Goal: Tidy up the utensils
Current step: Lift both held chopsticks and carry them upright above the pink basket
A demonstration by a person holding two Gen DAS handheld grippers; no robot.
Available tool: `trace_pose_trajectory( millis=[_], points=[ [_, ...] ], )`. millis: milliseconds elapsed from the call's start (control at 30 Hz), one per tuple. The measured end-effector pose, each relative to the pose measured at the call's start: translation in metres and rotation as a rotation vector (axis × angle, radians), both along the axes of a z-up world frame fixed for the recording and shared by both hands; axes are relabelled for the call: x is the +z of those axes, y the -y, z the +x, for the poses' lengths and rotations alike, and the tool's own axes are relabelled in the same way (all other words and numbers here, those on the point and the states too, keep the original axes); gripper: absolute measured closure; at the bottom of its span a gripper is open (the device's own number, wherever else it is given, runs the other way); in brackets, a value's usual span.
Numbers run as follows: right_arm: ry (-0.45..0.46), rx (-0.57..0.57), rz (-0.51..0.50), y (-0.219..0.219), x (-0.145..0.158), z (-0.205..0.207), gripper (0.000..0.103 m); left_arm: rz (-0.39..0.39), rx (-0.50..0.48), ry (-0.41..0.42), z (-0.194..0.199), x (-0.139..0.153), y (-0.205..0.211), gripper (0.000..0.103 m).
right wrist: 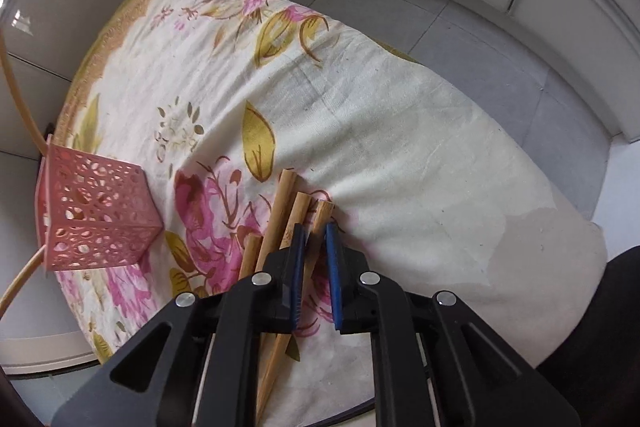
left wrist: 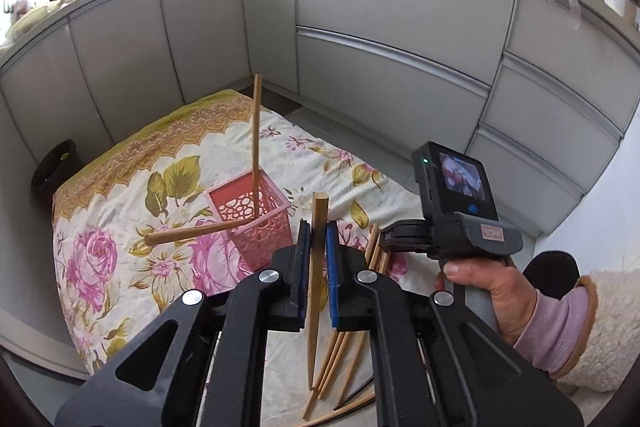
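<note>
A pink perforated basket stands on the flowered cloth. It holds one bamboo chopstick upright and another leaning out to the left. My left gripper hangs above the cloth, to the right of the basket, shut on a chopstick that stands upright between its pads. My right gripper points steeply down at a bundle of several chopsticks lying on the cloth. It is shut on the rightmost chopstick. The basket is off to its left.
Grey cabinet fronts wrap around the small cloth-covered table. A dark pot stands on the floor at the left. A hand holds the right gripper close beside my left one. More chopsticks lie below the left jaws.
</note>
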State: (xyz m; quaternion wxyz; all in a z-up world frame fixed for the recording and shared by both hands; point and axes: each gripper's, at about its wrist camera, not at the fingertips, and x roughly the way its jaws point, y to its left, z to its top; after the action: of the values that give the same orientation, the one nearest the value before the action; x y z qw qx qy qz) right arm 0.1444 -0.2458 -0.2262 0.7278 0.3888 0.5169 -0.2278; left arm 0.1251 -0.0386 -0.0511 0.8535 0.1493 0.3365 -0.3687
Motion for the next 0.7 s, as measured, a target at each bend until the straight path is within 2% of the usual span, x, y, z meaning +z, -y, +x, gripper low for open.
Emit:
trace_pose_trajectory(
  millis=[200, 467, 700],
  points=[
    [0.211, 0.036, -0.039, 0.004, 0.037, -0.027, 0.093, -0.107, 0.113, 0.023, -0.012, 0.019, -0.014, 0.096],
    [0.463, 0.172, -0.254, -0.018, 0.130, -0.074, 0.094, -0.182, 0.201, 0.030, -0.031, 0.040, -0.018, 0.096],
    [0.618, 0.278, -0.398, -0.040, 0.206, -0.114, 0.095, -0.203, 0.231, 0.060, -0.049, 0.061, -0.019, 0.096]
  ],
)
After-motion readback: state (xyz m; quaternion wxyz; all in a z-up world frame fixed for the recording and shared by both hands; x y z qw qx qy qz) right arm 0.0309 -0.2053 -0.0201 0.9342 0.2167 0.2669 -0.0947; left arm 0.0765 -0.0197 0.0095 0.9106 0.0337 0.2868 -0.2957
